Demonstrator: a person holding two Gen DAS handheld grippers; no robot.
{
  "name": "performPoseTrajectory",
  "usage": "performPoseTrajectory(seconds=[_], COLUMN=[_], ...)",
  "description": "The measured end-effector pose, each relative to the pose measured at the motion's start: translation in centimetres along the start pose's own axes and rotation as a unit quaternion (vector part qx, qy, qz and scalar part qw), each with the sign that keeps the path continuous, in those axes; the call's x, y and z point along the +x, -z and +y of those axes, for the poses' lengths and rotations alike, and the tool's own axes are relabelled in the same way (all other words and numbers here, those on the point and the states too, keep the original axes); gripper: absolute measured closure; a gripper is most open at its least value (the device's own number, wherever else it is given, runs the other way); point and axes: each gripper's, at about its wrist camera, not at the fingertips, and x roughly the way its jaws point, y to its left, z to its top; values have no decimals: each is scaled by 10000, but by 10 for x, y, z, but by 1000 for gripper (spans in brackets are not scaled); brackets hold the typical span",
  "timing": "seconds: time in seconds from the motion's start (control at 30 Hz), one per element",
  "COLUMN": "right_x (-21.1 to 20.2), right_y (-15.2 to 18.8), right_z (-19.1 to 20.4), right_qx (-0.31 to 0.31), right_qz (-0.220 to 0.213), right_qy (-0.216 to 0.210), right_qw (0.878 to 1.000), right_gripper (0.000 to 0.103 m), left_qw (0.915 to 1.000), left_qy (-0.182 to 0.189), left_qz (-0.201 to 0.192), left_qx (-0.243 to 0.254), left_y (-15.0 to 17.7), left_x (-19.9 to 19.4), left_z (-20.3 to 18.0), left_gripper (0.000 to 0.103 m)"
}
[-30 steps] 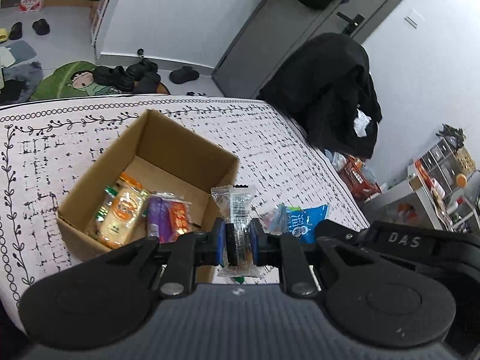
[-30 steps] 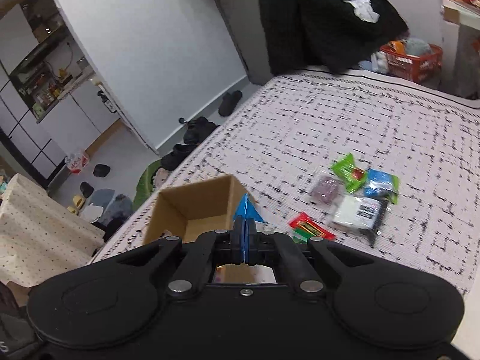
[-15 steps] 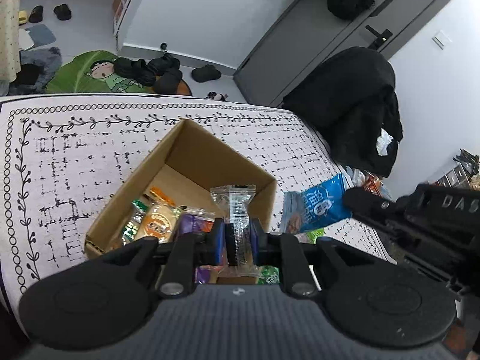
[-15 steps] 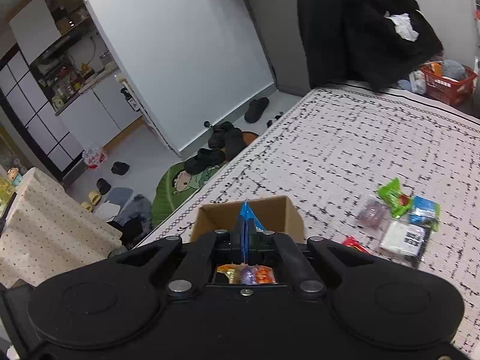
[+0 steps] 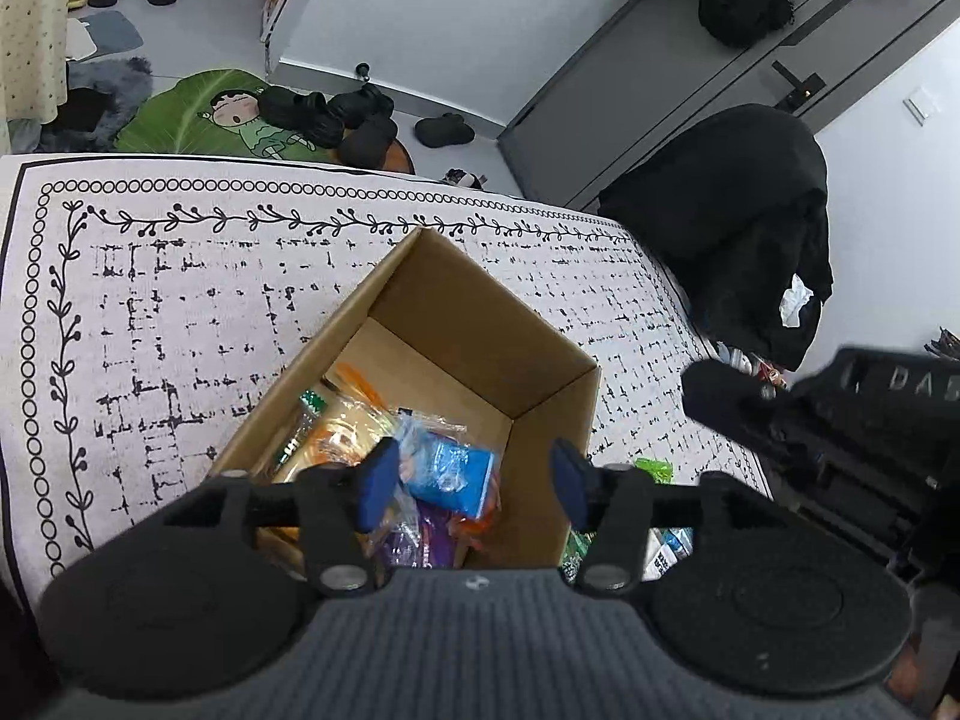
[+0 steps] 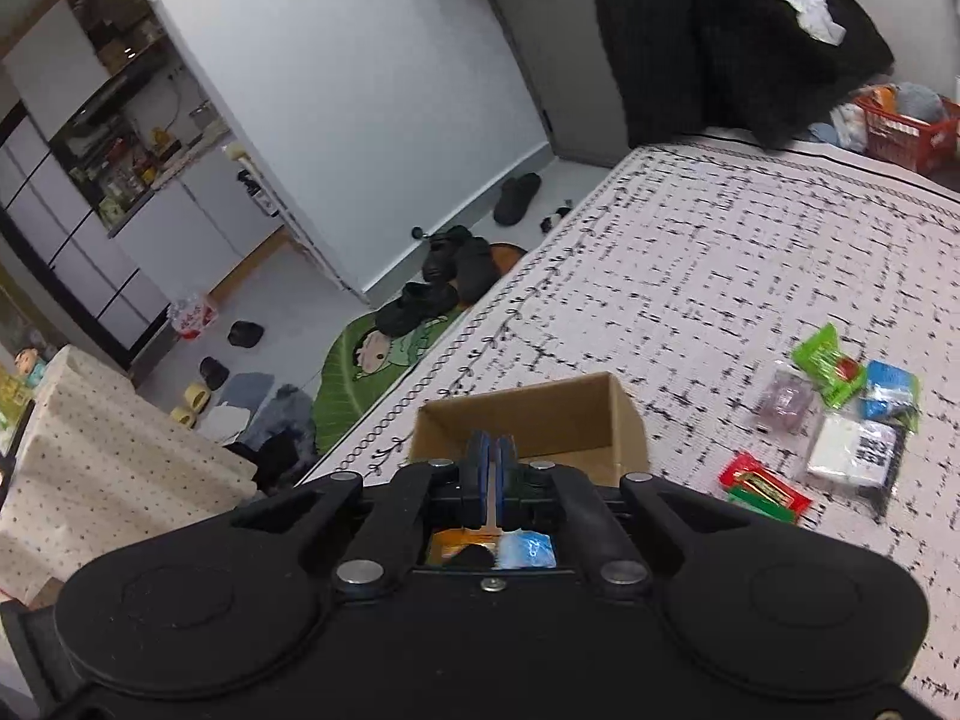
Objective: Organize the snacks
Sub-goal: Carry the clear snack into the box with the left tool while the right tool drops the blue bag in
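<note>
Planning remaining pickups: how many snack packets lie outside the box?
5, right of the cardboard box: red packet, white packet, blue packet, green packet, purplish packet. More may hide behind the right tool.

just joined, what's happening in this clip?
A person with two handheld grippers is sorting snack packets into a cardboard box on a patterned tablecloth. The left gripper is open above the box, over a blue packet lying on the other snacks inside. The right gripper is shut with nothing visible between its pads, also near the box. Several packets wait on the cloth to the right.
</note>
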Motion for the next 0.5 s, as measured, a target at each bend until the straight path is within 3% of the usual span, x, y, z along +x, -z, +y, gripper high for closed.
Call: performPoseTrajectory(seconds=[0.03,0.07,0.17,0.2,0.5], right_x=[-1,-2,-8,-10,-29], right_y=[1,2,8,10,27], right_z=[-3,-7,-20,-24,-66], right_qx=[27,59,161,159,519], right_qz=[-11,-23,-91,-137,-189], right_qy=[45,99,292,386,653], right_qw=[10000,9999,9994,9990,9963], right_gripper=[96,88,52,47,38], left_qw=[10000,10000,10000,10000,9991], left_qy=[-4,-4,-14,-16,75], left_qz=[0,-3,-5,-11,-141], left_qx=[4,9,32,36,395], left_y=[0,0,0,0,7], left_x=[0,0,0,-1,-9], left_z=[0,0,-1,-1,-18], left_gripper=[40,37,30,27,16])
